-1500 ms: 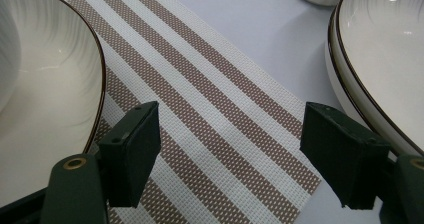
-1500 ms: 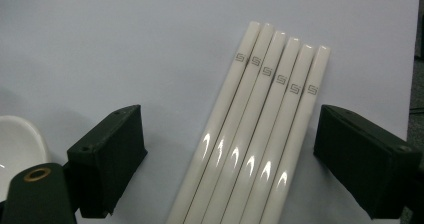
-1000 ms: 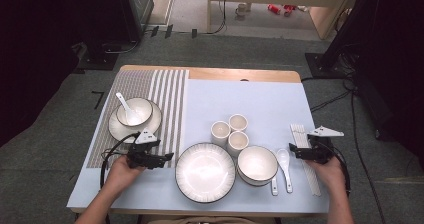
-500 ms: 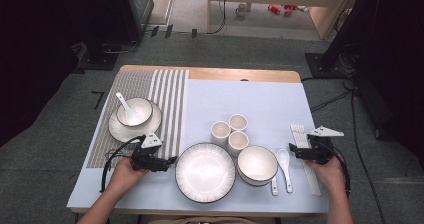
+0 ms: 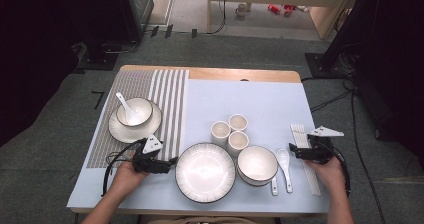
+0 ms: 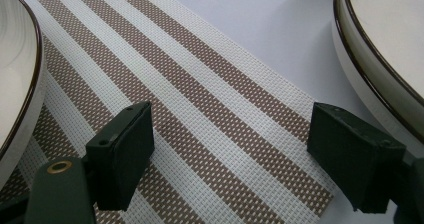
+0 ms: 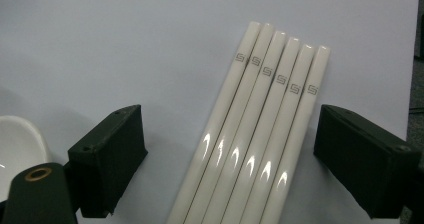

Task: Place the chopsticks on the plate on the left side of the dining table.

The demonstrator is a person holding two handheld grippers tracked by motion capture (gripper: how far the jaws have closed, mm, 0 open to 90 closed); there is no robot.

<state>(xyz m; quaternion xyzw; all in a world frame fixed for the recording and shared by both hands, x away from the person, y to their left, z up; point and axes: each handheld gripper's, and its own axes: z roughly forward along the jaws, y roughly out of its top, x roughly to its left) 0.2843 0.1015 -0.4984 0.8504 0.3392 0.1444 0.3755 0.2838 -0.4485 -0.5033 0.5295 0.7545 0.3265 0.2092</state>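
Table setting, partly laid; entries by view.

High view:
- striped placemat (image 5: 170, 99), far left on pale blue cloth (image 5: 250, 99); carries a side plate (image 5: 116, 129) with small bowl (image 5: 134, 111) and spoon (image 5: 125, 105) inside. Judged as one place laid, bar chopsticks.
- large plate (image 5: 205, 171), near centre, on the cloth, just right of the placemat's near corner.
- three cups (image 5: 230, 131), clustered beyond the large plate; stacked bowls (image 5: 257, 165) to its right; two spoons (image 5: 285, 164) right of those.
- chopsticks (image 5: 301, 139), a row at the right edge of the cloth.
- left gripper (image 5: 170, 162), low at the near left, pointing right toward the large plate's rim; right gripper (image 5: 292, 150), at the near right over the chopsticks.

Left gripper view:
- left gripper (image 6: 230, 149): jaws wide apart, just been opening, nothing clamped; bare placemat (image 6: 210, 114) lying under the gap.
- large plate (image 6: 370, 69) close beyond the right jaw, touching or not cannot be told; side plate rim (image 6: 25, 94) at the left edge.

Right gripper view:
- right gripper (image 7: 230, 159): jaws spread, straddling the chopsticks (image 7: 260, 134), six side by side, flat on the cloth, pads clear of them.
- white spoon bowl (image 7: 17, 144) at the left edge.

Remaining, as judged: large plate, cups, bowls, spoons and chopsticks all awaiting placement; likely early in the work.
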